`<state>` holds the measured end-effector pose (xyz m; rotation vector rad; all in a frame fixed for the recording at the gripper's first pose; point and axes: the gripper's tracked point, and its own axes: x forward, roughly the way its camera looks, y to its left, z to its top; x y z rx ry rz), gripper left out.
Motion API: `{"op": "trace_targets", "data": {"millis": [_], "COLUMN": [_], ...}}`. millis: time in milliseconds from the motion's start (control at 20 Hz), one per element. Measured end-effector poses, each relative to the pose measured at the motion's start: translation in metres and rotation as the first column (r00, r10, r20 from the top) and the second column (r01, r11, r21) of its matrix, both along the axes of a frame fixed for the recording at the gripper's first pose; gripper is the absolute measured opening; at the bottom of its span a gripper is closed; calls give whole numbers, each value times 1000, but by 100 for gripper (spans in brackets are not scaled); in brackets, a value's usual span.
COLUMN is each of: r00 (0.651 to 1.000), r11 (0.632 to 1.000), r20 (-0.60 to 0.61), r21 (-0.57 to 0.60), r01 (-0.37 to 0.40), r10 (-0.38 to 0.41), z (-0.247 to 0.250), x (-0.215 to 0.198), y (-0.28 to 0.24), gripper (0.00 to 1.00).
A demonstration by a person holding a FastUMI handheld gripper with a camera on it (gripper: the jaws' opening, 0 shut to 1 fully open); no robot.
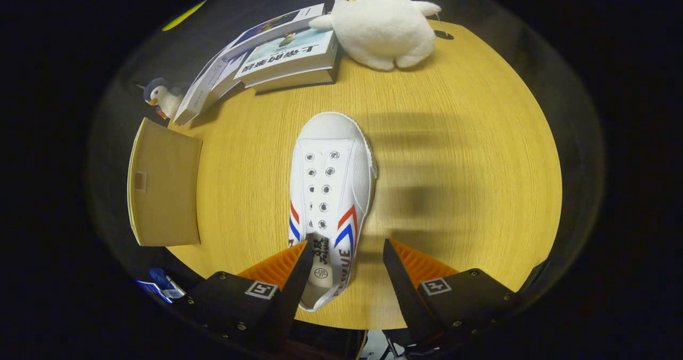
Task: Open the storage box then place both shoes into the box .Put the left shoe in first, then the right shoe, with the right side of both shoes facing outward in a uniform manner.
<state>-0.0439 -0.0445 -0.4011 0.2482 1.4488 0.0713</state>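
Claw (346, 258) gapes wide over the shoe (328, 189), toe at twelve o'clock; one finger sits inside the collar. Best to pinch the sidewall squarely before lifting.

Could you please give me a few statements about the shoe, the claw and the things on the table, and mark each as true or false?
1. The white shoe lies with its toe pointing away from the claw. True.
2. The claw is shut on the shoe. False: its fingers stand apart, one over the shoe's opening, the other beside the shoe over the table.
3. A white plush duck sits beyond the shoe, next to the books. True.
4. Laces are threaded through the shoe's eyelets. False: the eyelets are bare.
5. The small penguin toy stands on the shoe. False: it is beside the books, at the table's edge.
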Motion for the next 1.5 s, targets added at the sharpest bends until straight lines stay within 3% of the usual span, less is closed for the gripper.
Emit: {"op": "trace_targets", "data": {"millis": [200,250,300,350,400,450,750,1500], "r00": [999,999,999,1000,1000,999,995,998], "r11": [998,999,999,998,998,999,995,995], "r20": [-18,-18,-18,-23,-18,-20,-51,65], "r21": [-51,-16,-25,-61,-66,-42,40,104], "r01": [-31,-32,-28,-23,5,26,89,9], "r10": [30,32,27,21,-6,-27,-87,-16], "z": [-19,-20,-22,-16,-20,-21,-1,99], "x": [1,2,2,1,2,-1,-6,19], "y": [-8,0,0,-11,-14,-11,-3,49], "gripper": [75,63,39,28,5,2,0,0]}}
